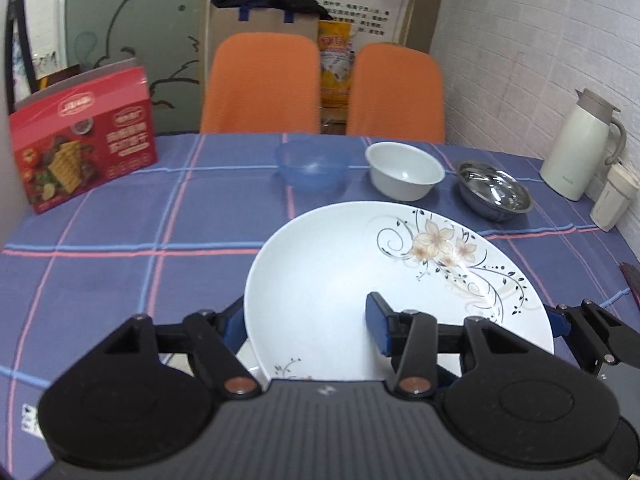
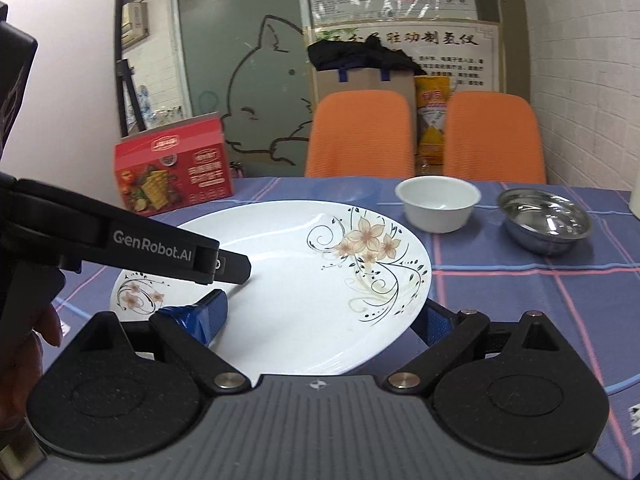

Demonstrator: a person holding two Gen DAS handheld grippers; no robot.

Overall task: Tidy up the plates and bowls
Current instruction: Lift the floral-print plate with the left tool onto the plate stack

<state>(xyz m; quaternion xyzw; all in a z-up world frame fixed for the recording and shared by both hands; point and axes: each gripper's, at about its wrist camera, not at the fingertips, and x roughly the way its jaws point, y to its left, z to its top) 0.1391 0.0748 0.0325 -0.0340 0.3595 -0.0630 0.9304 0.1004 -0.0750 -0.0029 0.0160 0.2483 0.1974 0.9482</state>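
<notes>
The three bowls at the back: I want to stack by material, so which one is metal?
The steel bowl, rightmost in the row, shiny and reflective. The white bowl is in the middle; the blue bowl is translucent plastic.

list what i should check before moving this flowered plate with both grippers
1. left gripper shut on the flowered plate: not ok, jaws wide apart astride its rim.
2. right gripper shut on it: not ok, also wide.
3. plate off the tablecloth: cannot tell.
4. blue bowl, white bowl and steel bowl apart from the plate: ok, all beyond it.
</notes>
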